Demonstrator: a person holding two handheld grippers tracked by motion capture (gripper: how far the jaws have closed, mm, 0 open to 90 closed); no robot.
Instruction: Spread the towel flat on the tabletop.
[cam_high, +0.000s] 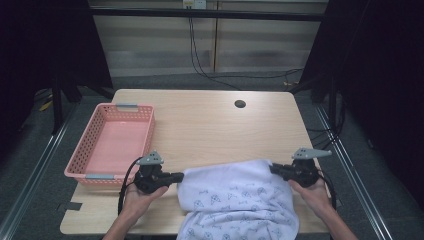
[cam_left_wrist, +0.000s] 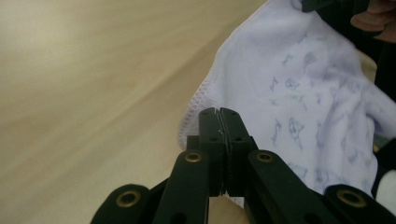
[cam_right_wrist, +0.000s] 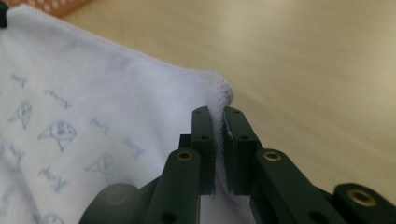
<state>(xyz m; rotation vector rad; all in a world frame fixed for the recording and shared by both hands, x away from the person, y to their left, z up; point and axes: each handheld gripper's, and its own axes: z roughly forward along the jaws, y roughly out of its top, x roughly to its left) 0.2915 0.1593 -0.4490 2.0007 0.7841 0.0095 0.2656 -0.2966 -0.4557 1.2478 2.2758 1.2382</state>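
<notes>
From above, the white printed cloth (cam_high: 237, 200) lay at the near edge of the wooden table (cam_high: 210, 125), at about six o'clock, its lower part hanging over the edge. The left gripper (cam_high: 181, 175) had hold of its corner at nine o'clock and the right gripper (cam_high: 273, 168) held the opposite corner at three o'clock, the top hem stretched between them. A pink basket (cam_high: 145, 116) sat just beyond the left gripper at ten o'clock, close to the cloth but not touching it. A dark round hole (cam_high: 240, 104) showed in the tabletop at one o'clock, well apart from everything. Black cables (cam_high: 200, 65) trailed over the floor beyond the table.

In the left gripper view, the jaws stood pressed together, with the cloth (cam_left_wrist: 299, 93) spreading from them toward two o'clock; its stitched edge ran right behind the tips. Bare table (cam_left_wrist: 93, 84) lay at ten o'clock.

In the right gripper view, the jaws were nearly closed, pinching the hemmed corner of the cloth (cam_right_wrist: 93, 102), which bunched up between the tips. A bit of the basket (cam_right_wrist: 51, 5) peeked in at eleven o'clock, beyond the cloth.
</notes>
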